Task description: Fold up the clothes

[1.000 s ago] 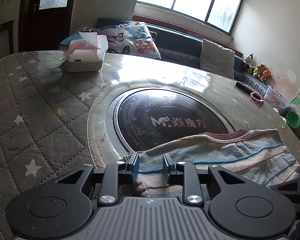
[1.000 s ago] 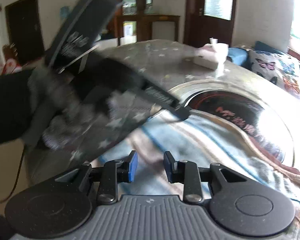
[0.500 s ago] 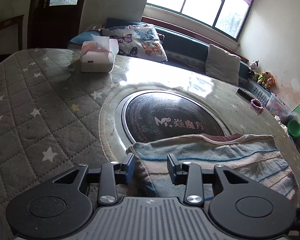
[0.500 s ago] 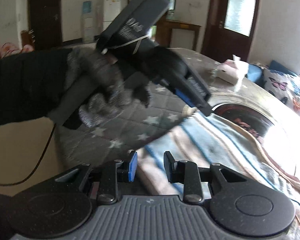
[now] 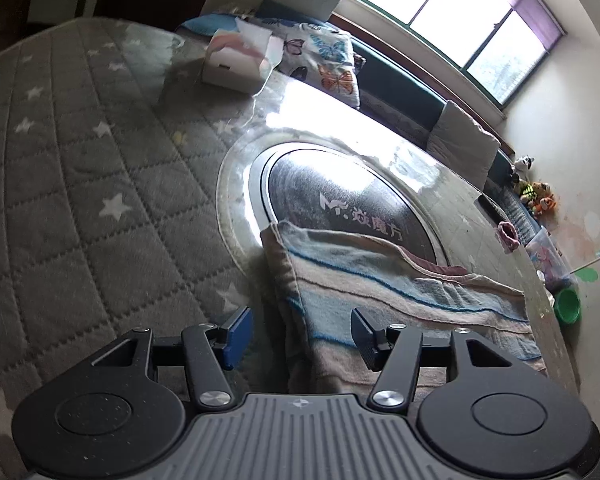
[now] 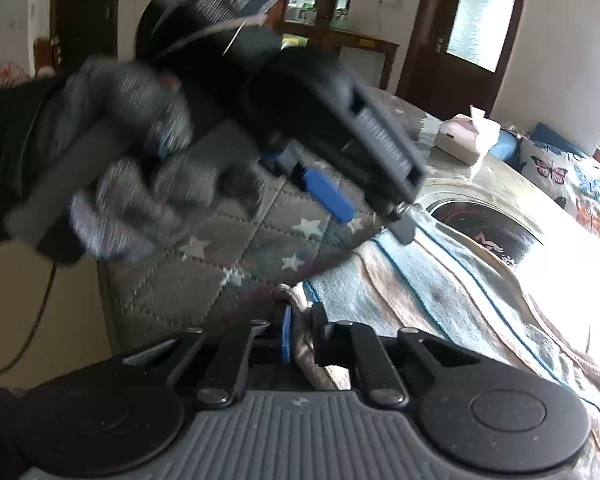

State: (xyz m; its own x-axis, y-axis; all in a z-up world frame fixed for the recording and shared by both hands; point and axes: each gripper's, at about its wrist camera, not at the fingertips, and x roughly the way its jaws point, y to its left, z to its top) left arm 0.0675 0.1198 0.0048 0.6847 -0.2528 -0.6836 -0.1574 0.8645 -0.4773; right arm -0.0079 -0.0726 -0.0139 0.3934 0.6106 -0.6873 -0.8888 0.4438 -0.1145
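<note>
The right tool [image 6: 300, 336] is pinching the near corner of the striped cloth [image 5: 400, 292], which is lying across the desk [image 5: 80, 160] (long axis running rightward); the left tool [image 5: 302, 338] is hanging released over its edge.

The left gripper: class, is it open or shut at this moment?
Open. The left gripper has its fingers wide apart above the striped garment, clamping nothing.

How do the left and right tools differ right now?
The left tool is open with nothing between its pads; the right tool is shut on the garment's edge. The left hovers above the garment, apart from it; the right touches it. Both sit at the garment's near end on the table.
</note>
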